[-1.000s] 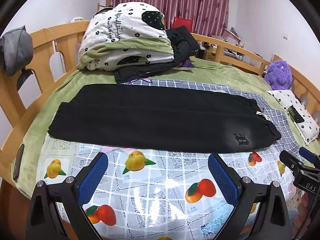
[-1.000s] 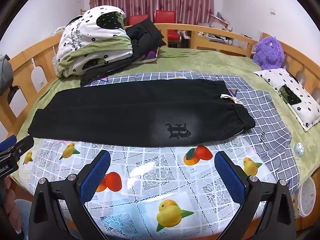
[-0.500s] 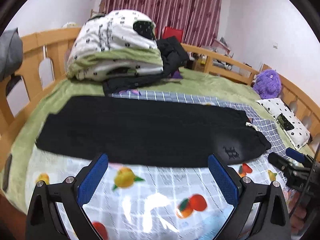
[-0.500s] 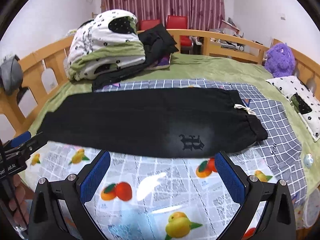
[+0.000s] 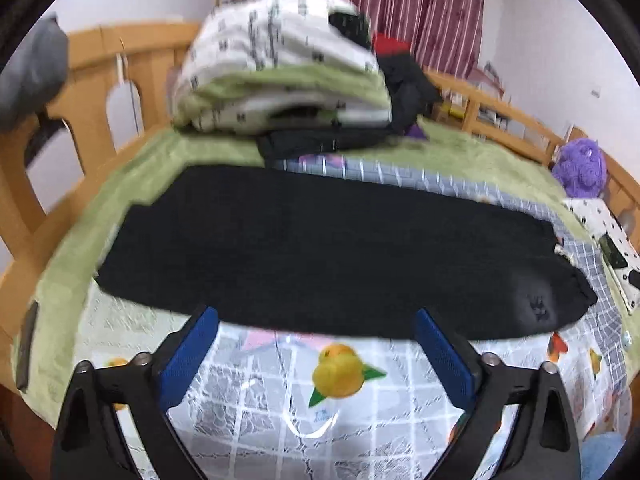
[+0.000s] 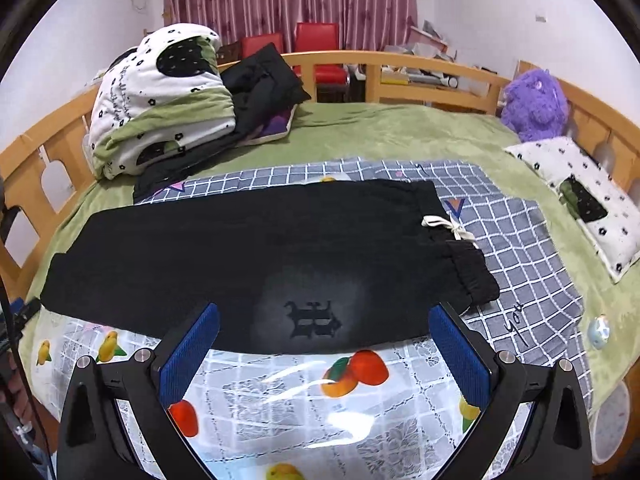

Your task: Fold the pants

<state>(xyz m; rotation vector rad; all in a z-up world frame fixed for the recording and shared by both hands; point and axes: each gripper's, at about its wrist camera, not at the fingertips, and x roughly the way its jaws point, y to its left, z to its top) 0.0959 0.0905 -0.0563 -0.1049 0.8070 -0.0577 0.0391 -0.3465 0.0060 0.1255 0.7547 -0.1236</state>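
Nearest the lenses, both sets of fingers stood wide apart with nothing between them. The left gripper (image 5: 316, 316) had just been narrowing its jaws a little, still empty; the right gripper (image 6: 324, 312) gripped nothing. Under both lay a glossy fruit-print sheet (image 6: 280, 396) on the bed (image 6: 400, 128).

The pants (image 6: 240, 252), black and laid flat lengthwise across the bed, sat just beyond the fingertips in each view, their near edge level with the blue pads (image 5: 188, 354) and apart from them.

The right wrist view was sharp and showed the waistband end with a white drawstring bow (image 6: 450, 227) and a dark emblem (image 6: 312, 318) directly between the fingers. The left wrist view was smeared by motion; there the emblem (image 5: 538, 306) lay far to the right of the fingers, and the leg end of the pants (image 5: 132, 248) lay to the left.

Beyond the pants lay a grey checked cloth (image 6: 520, 236), then a folded white-and-green quilt (image 6: 160, 100) with dark clothing (image 6: 260, 80) beside it. A purple plush toy (image 6: 534, 104) sat by the wooden rail. Red chairs (image 6: 318, 40) before a curtain showed plainly only in the right view.
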